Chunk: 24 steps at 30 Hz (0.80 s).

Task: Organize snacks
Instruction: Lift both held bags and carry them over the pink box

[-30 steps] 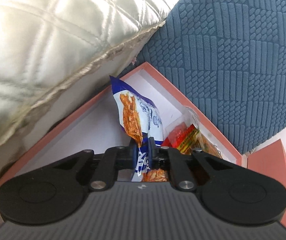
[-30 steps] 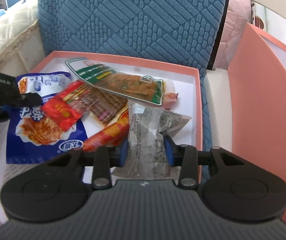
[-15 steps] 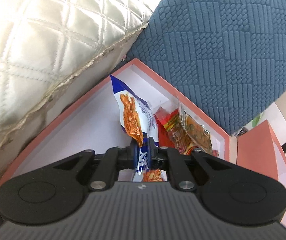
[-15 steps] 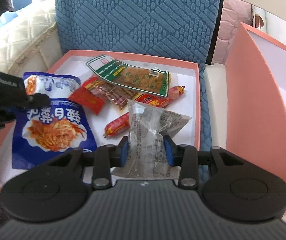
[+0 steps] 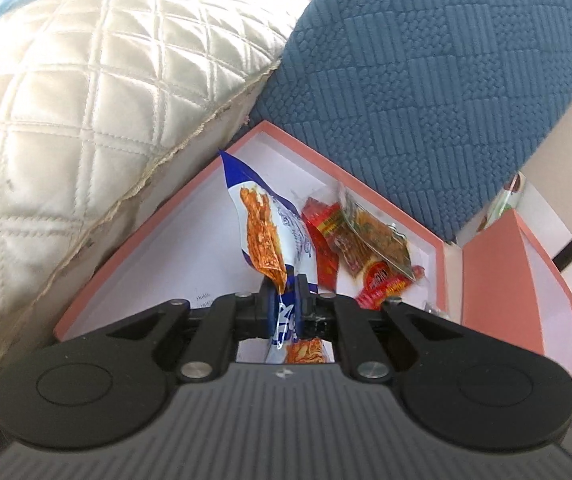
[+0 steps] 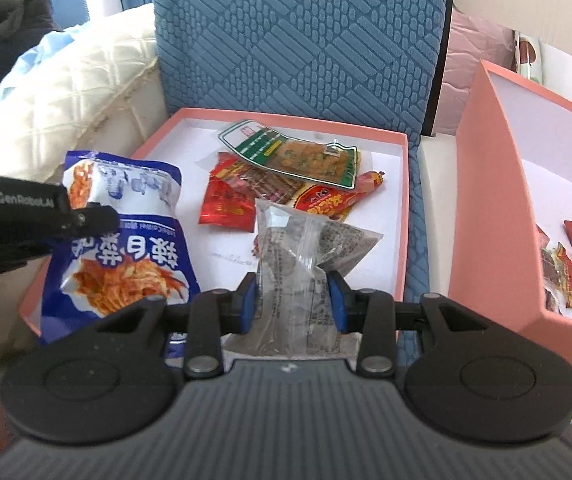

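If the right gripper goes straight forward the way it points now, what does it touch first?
Probably the red snack packets and the sausage pack lying in the pink box, just beyond the clear packet held by the right gripper. Farther on stands the blue cushion. Depth is uncertain.

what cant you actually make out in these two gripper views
- Lower end of the blue snack bag: right wrist view, hidden behind the right gripper body.
- Contents of the clear packet it holds: too glary.
- Second pink box: cut off by the right edge.
- Sausage under the green-labelled packet: left wrist view, mostly covered.
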{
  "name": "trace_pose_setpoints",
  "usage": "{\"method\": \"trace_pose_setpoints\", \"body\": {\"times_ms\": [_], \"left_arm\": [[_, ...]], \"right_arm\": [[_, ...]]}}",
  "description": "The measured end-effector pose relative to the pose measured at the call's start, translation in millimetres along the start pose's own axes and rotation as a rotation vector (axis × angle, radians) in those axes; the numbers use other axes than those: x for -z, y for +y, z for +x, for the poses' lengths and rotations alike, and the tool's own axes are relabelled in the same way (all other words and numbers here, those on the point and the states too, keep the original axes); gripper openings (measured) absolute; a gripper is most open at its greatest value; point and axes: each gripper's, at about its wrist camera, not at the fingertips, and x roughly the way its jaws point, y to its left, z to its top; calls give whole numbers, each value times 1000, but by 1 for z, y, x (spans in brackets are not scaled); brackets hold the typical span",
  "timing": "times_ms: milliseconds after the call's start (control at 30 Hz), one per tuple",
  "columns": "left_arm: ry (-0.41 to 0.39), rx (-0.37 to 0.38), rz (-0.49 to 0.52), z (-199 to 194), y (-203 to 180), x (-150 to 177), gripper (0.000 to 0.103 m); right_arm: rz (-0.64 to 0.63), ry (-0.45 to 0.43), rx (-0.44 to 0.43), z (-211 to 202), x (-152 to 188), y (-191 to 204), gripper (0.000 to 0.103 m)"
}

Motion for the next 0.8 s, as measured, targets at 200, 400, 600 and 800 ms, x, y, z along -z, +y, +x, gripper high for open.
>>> {"method": "trace_pose_setpoints", "body": {"times_ms": [200, 400, 600, 800], "left_arm": [[20, 26, 53, -20, -15, 12, 10], [32, 44, 97, -42, -30, 24, 11], [16, 61, 108, -65, -42, 24, 11], [-14, 86, 138, -91, -63, 19, 10]], "right_arm": [[12, -19, -6, -26, 4, -5, 40], [15, -28, -17, -49, 10, -6, 40], [21, -48, -30, -69, 11, -10, 40], [33, -80, -35, -90, 11, -18, 40]]}}
